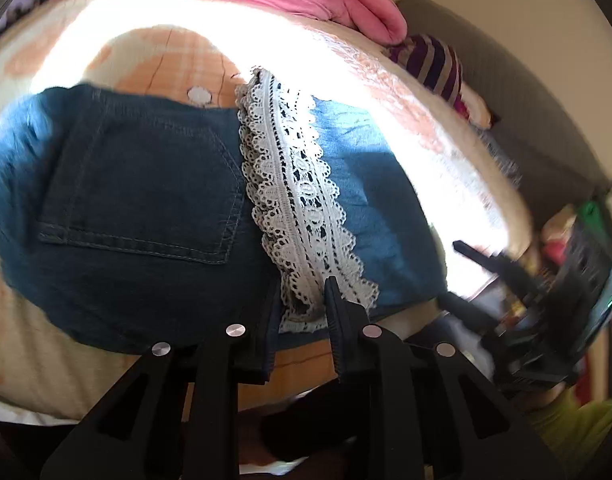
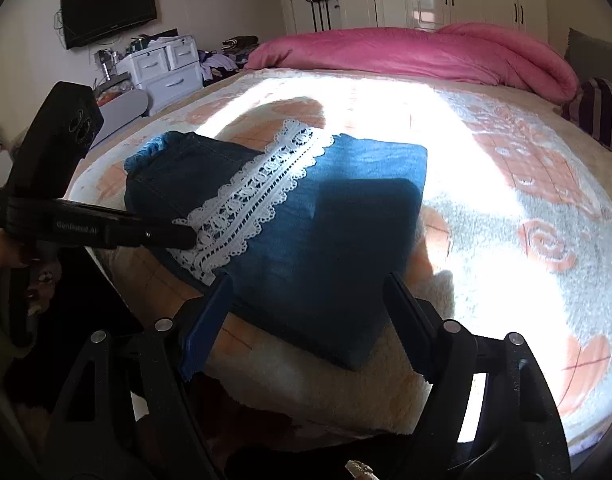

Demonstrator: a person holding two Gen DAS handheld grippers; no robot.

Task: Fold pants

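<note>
We had the left gripper (image 1: pixel 301 300) pinched narrow on the pants' (image 2: pixel 338 248) lace trim (image 1: pixel 289 184); the right gripper (image 2: pixel 306 300) stood wide over the denim edge.

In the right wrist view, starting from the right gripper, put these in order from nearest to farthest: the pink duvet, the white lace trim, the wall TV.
From the right gripper:
1. White lace trim, on the denim pants just ahead, left of centre.
2. Pink duvet, heaped along the far edge of the bed.
3. Wall TV, mounted beyond the bed, upper left.
</note>
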